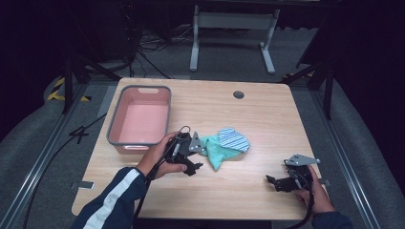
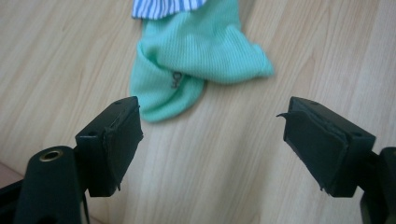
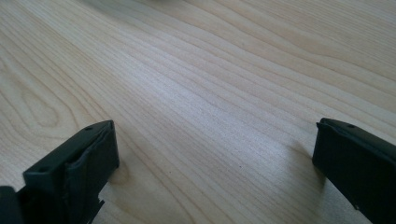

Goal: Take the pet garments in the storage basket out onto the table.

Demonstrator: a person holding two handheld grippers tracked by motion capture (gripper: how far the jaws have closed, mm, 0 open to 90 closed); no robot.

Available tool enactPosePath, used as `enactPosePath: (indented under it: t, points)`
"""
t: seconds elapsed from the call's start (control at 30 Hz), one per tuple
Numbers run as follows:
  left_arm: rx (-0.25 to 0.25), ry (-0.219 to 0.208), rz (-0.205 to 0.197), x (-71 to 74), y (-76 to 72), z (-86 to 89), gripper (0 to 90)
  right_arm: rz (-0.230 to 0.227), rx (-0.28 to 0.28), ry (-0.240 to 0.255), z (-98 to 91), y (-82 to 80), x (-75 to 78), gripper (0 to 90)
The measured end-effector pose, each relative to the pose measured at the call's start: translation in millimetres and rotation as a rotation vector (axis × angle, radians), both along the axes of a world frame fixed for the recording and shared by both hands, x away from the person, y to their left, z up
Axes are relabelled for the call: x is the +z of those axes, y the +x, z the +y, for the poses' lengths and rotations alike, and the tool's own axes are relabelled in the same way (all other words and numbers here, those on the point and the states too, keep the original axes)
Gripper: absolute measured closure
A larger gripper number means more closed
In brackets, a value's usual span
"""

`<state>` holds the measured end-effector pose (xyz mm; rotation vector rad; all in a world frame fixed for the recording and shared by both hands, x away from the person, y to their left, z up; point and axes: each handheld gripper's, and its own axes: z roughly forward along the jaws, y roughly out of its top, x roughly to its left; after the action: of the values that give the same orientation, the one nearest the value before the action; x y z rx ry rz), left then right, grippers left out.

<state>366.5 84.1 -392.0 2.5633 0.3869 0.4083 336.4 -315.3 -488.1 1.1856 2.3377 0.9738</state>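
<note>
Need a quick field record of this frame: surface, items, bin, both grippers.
surface: wooden table
items: green sock with a blue-striped sock lying partly on it, mid-table
bin: pink bin with grey rim, far left, nothing seen inside
left gripper: open, jaws aimed at the green sock, not touching it
right gripper: open over bare wood, nothing between the jaws, apart from the socks
</note>
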Motion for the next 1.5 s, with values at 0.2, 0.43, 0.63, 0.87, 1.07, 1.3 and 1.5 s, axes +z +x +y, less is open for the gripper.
enactPosePath:
  t: [0.2, 0.43, 0.63, 0.87, 1.07, 1.3, 1.5]
  points:
    - [0.003, 0.011, -0.005, -7.7, -8.2, 18.2, 19.1, 0.0, 0.0, 0.0, 0.0, 0.0, 0.0, 0.6]
    - [0.025, 0.022, -0.008, -13.1, -13.7, 37.2, 18.6, 0.0, 0.0, 0.0, 0.0, 0.0, 0.0, 0.6]
    - [0.025, 0.037, 0.005, -18.7, -19.3, 51.4, 18.1, 0.0, 0.0, 0.0, 0.0, 0.0, 0.0, 0.6]
    - [0.041, 0.06, 0.009, -25.9, -25.6, 70.2, 18.1, 0.0, 0.0, 0.0, 0.0, 0.0, 0.0, 0.6]
    - [0.07, 0.085, 0.01, -33.8, -29.9, 88.5, 19.0, 0.0, 0.0, 0.0, 0.0, 0.0, 0.0, 0.6]
    - [0.111, 0.091, 0.017, -42.6, -33.2, 113.7, 18.7, 0.0, -0.002, 0.001, 0.2, -0.1, 0.0, 0.6]
    - [0.148, 0.084, 0.027, -48.3, -36.0, 132.2, 18.5, 0.0, -0.002, 0.0, 0.1, -0.1, 0.0, 0.6]
